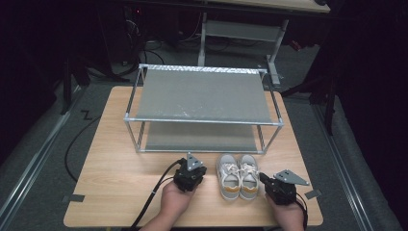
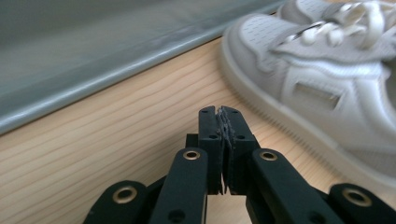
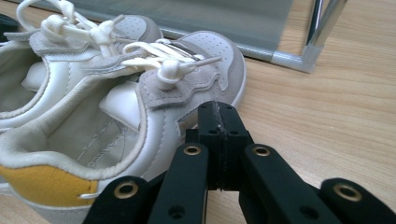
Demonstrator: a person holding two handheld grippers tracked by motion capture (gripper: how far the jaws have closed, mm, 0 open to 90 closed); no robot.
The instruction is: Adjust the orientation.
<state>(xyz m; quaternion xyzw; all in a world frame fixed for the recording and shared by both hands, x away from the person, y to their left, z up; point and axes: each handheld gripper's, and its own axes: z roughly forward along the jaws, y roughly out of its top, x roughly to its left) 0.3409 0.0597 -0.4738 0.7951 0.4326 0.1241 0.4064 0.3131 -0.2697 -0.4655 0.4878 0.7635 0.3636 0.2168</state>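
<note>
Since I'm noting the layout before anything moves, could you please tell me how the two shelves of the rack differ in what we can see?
The top shelf lies fully exposed to the high view, while the bottom shelf shows just as a strip beneath it. The top shelf looks lighter and carries faint pale marks; the bottom shelf sits in shadow. The pair of shoes stands on the table just in front of the bottom shelf. Both shelves are grey, flat and bare, held in the same metal frame.

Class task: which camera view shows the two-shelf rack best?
The high view: the whole rack stands behind the shoes, both shelves visible. The left gripper view catches just a blurred shelf edge; the right gripper view, a lower corner and post.
</note>
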